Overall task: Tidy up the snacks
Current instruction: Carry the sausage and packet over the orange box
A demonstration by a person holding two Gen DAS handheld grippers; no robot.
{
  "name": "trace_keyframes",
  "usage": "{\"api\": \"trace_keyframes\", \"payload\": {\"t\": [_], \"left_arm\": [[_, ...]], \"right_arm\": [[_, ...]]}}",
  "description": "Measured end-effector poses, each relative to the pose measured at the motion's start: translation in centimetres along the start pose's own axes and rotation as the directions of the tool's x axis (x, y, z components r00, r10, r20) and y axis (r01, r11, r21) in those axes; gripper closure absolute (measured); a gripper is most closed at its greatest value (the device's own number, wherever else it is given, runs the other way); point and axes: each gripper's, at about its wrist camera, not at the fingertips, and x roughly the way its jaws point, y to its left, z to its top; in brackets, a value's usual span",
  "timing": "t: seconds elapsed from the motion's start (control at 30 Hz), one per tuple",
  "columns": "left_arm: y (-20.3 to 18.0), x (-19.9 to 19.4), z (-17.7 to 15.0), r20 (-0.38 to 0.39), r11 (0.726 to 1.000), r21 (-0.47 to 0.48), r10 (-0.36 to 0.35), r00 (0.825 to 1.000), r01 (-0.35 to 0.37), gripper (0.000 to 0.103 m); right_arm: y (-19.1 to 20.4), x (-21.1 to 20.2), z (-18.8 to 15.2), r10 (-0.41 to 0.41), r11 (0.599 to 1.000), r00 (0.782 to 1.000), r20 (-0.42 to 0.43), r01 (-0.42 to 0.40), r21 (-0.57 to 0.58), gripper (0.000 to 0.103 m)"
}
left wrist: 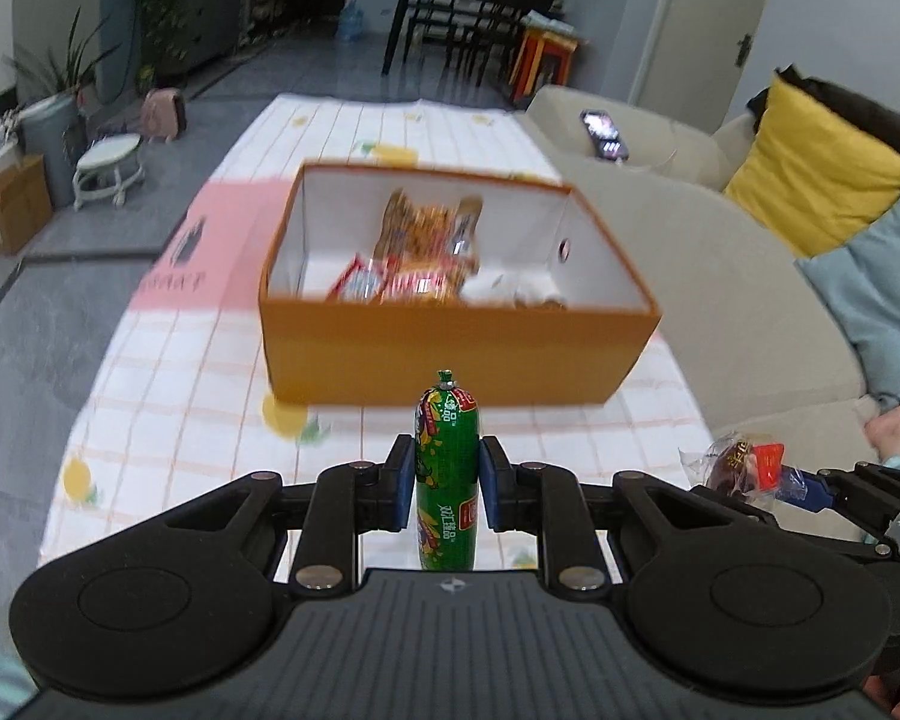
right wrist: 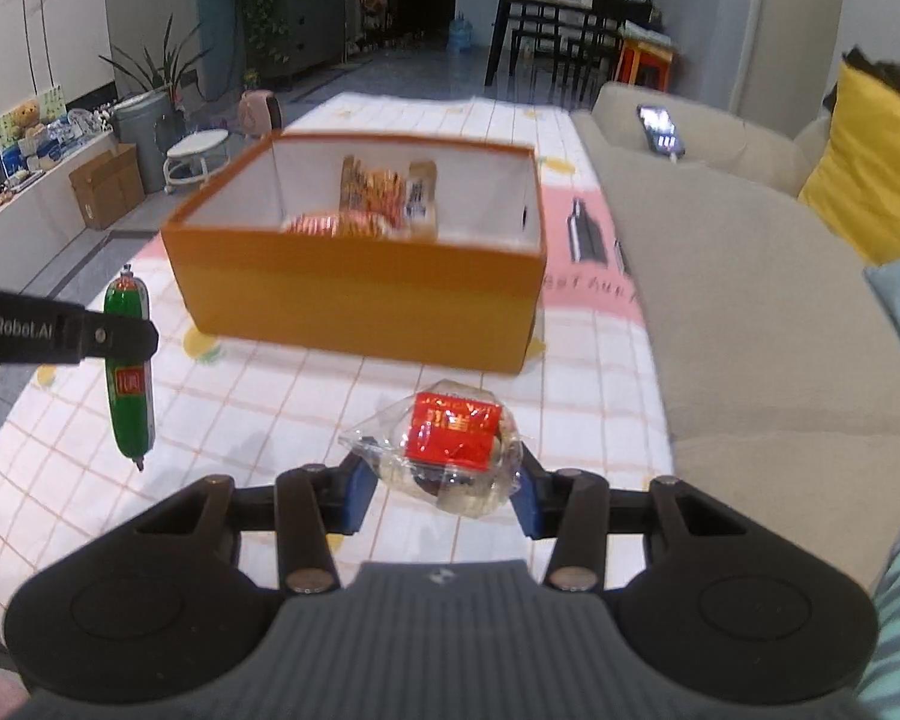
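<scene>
Table with the checked cloth ran away from both cameras; sofa flanked its right edge, phone on the sofa arm, well clear of the work.

Orange box sat open-topped, dead ahead of both grippers, across a strip of bare cloth. White interior, several snack packets already piled toward the middle and near wall. Blurred, so couldn't tell how much floor space was left.

Key relation: the box opening lay forward of and above fingertip level in both views, so either load would need to clear the near wall before release. That near rim was the only obstruction I could see.

Left gripper was closed onto the green sausage, pads pinching its mid-length. Long axis stood roughly upright, clipped tip pointing up, lower end hanging below the fingers. Right wrist view confirmed it: sausage held off the cloth, left of the box's near left corner.

Right gripper was partly closed around the clear-wrapped snack with red label, fingers bearing on the wrapper at either side. Package sat crosswise between them, lifted off the cloth.

Judgement: the two arms looked about equally near; the left lined up on the box centre, the right toward its right half. Grippers were side by side, so crowding over the opening was the risk.
</scene>
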Motion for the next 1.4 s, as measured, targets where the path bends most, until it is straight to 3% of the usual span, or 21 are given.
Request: {"api": "trace_keyframes", "payload": {"t": [0.4,0.73,1.03,1.27,1.4], "left_arm": [[0.6,-0.5,7.5,0.093,0.997,0.069,-0.024,0.995,0.017,0.079],[0.5,2.1,12.3,0.117,0.992,0.129,-0.022,0.993,0.007,0.079],[1.2,7.7,15.0,0.091,0.983,0.182,0.0,0.996,-0.016,0.079],[2.8,14.7,15.7,-0.028,0.971,0.237,0.027,0.999,-0.02,0.079],[3.4,18.9,15.4,-0.115,0.962,0.269,0.084,0.99,-0.05,0.079]], "right_arm": [[0.5,-1.6,7.9,0.006,0.995,0.99,0.144,0.008,-0.102,0.059],[1.2,1.7,14.4,0.02,0.984,0.981,0.194,0.015,-0.18,0.059],[1.1,8.7,17.8,0.014,0.968,0.991,0.131,0.019,-0.249,0.059],[0.2,16.2,20.0,0.025,0.965,1.0,0.0,-0.024,-0.263,0.059],[0.1,20.4,20.4,0.04,0.961,0.995,-0.094,-0.064,-0.268,0.059]]}}
